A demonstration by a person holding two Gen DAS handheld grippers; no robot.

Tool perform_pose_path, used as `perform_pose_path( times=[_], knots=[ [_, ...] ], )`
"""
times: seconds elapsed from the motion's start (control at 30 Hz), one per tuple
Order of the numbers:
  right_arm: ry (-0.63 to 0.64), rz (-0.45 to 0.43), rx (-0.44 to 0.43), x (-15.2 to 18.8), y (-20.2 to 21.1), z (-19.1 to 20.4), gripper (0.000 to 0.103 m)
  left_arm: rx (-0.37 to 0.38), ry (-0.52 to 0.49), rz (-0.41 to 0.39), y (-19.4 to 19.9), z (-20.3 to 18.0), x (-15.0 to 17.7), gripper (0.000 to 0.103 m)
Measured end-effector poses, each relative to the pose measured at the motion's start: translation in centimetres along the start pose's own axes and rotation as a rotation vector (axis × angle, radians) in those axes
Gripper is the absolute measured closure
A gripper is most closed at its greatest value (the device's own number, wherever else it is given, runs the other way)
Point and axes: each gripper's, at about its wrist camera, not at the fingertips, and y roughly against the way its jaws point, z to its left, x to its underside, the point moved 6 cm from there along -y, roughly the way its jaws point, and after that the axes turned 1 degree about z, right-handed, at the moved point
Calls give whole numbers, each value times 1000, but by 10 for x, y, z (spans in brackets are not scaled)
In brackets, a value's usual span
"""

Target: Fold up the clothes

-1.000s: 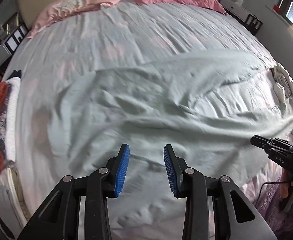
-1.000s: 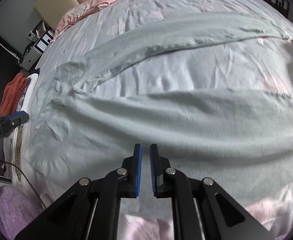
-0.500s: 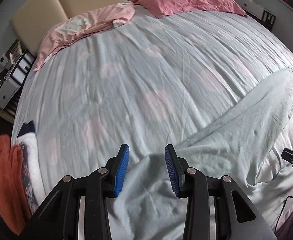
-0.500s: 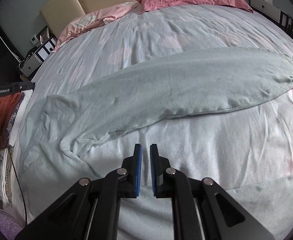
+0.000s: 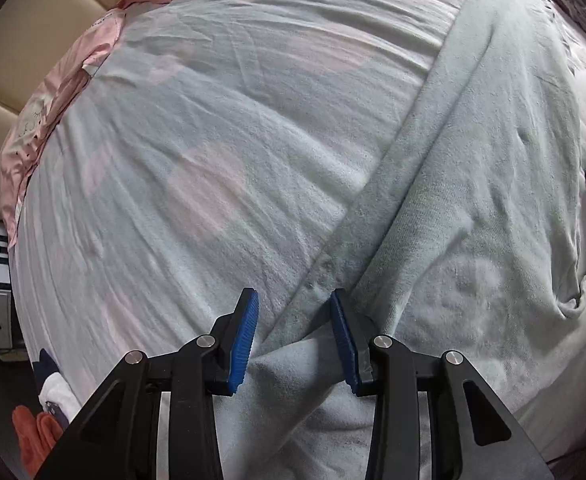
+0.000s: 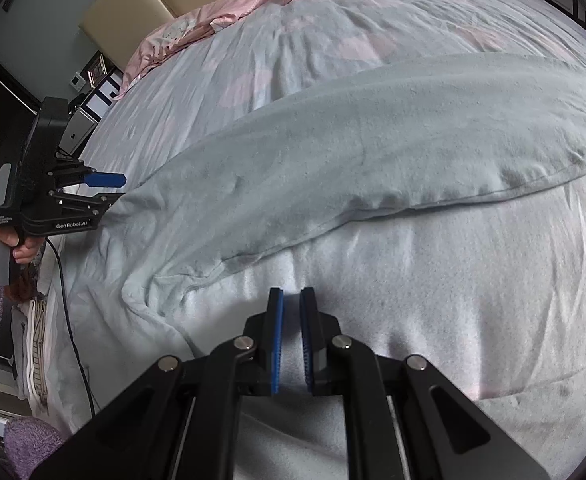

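A large pale grey-green garment (image 6: 333,152) lies spread on the bed, with one long part folded across it. In the left wrist view it (image 5: 493,168) fills the right half. My left gripper (image 5: 293,320) is open, its blue pads on either side of the garment's corner. It also shows in the right wrist view (image 6: 105,188) at the garment's left end. My right gripper (image 6: 291,320) is nearly shut, with pale cloth between its pads at the garment's near edge.
The bed has a pale sheet (image 5: 193,152) with faint pink patches, pink pillows (image 6: 221,12) and a beige headboard (image 6: 133,0). Folded clothes are stacked at the bed's left side (image 6: 33,344). An orange cloth (image 5: 29,432) lies low left.
My left gripper moved to the garment's left corner and now straddles it. The long part of the garment has been carried across the bed. My right gripper kept its narrow gap on the cloth.
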Motion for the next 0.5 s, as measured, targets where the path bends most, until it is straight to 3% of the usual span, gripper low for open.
perform_pose_path(
  times=[0.13, 0.27, 0.4, 0.5],
  knots=[
    [-31, 13, -27, 1, 0, -3, 93, -4, 13, 24, -5, -5, -2, 65],
    [-38, 16, -27, -2, 1, -2, 93, -49, 9, 32, -5, -20, -5, 99],
    [-38, 18, -22, 0, 2, -2, 93, -112, 56, 11, 2, -18, -12, 101],
    [-43, 17, -23, 1, 5, -3, 93, -173, 170, -16, 10, 15, -26, 102]
  ],
)
